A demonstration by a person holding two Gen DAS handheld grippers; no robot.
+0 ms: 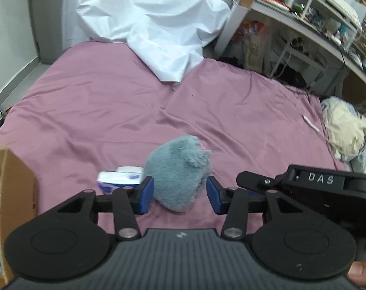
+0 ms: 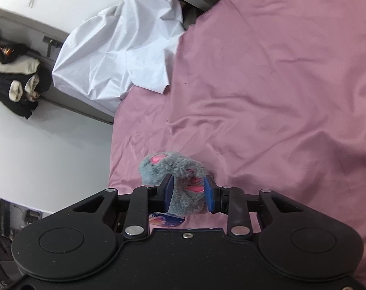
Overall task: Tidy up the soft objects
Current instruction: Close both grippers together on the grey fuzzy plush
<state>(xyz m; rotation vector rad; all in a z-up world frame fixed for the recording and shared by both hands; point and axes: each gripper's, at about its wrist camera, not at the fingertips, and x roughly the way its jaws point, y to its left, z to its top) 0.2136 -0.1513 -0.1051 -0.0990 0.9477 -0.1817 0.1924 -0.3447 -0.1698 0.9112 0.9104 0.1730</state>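
A grey plush toy [image 1: 178,174] with pink patches lies on the purple bedsheet [image 1: 110,111]. My left gripper [image 1: 180,194] is open, its blue pads on either side of the toy's near end with small gaps. In the right wrist view my right gripper [image 2: 188,193] is shut on the same grey plush toy [image 2: 180,181], holding it above the sheet; a printed tag hangs below it. The right gripper's body shows at the right of the left wrist view. A white and purple tissue pack [image 1: 120,178] lies just left of the toy.
A cardboard box [image 1: 13,193] holding soft items stands at the left edge. A white sheet [image 1: 149,24] is heaped at the bed's far end. A cream bundle of bedding [image 1: 347,130] lies at the right. A cluttered desk [image 1: 303,19] stands beyond the bed.
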